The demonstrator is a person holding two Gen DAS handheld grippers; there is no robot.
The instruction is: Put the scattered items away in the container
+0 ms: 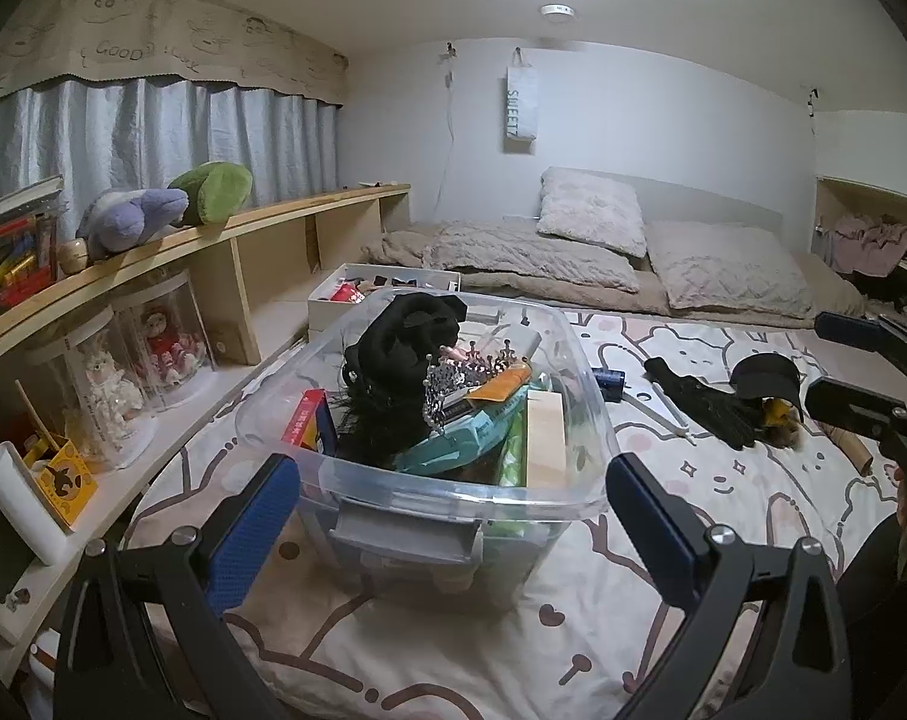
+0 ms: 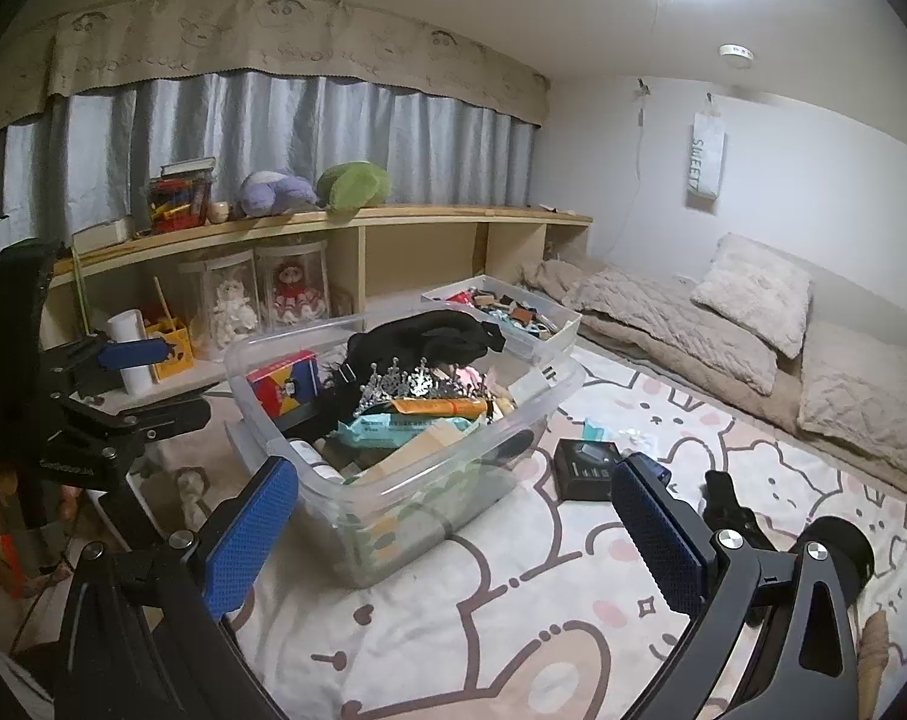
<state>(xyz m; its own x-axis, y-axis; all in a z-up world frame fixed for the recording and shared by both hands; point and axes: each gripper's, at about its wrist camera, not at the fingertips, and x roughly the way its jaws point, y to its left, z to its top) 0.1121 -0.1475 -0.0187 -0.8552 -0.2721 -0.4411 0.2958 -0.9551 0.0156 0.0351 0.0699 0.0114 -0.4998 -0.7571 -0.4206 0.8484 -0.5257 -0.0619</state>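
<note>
Container: we see a clear plastic bin [image 1: 429,468] sitting on the cartoon-print bedspread [image 1: 663,570], close in front of both cameras and heaped above its rim.
Contents: a black bundle of fabric [image 1: 408,336] on top, a silver tiara [image 1: 453,381] beside it, an orange packet [image 1: 501,387], a teal wipes pack [image 1: 465,438], a red box [image 1: 306,426] against the left wall and a pale wooden box [image 1: 546,441] against the right wall (what lies deeper we cannot make out).
Scattered items: we count a black glove [image 1: 702,399], a black cap [image 1: 765,378], a small dark blue cylinder [image 1: 609,384] and a white stick-like piece [image 1: 663,414] lying on the bedspread to the right of the bin; the right wrist view adds a small black box [image 2: 591,468] just beside the bin.
Left gripper [image 1: 453,510]: our jaws stand wide apart with nothing between them, framing the bin's near wall.
Right gripper [image 2: 453,516]: also spread wide and holding nothing, pointed at the bin's corner.
Behind the bin: a white tray [image 1: 381,288] of small objects.
Left side: a wooden shelf [image 1: 273,216] carrying a purple plush [image 1: 135,219] and a green plush [image 1: 213,192].
Far end: beige pillows [image 1: 591,219] against the wall.
</note>
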